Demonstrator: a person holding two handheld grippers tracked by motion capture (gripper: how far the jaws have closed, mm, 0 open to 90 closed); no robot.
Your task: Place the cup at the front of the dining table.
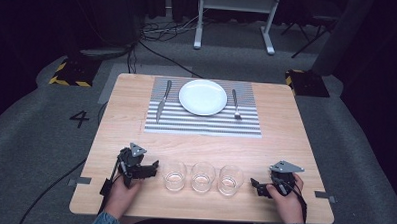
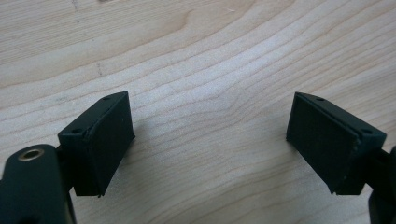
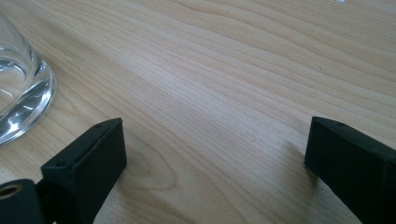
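Note:
Three clear glasses stand in a row near the table's front edge: left glass, middle glass, right glass. My left gripper rests on the wood just left of the row, held by a hand, jaws wide open over bare wood. My right gripper rests to the right of the row, open, nothing between its jaws. The base of the right glass shows at the left edge of the right gripper view.
At the far side lies a striped placemat with a white plate, a knife to its left and a fork to its right. Bare wooden table lies between the mat and the glasses.

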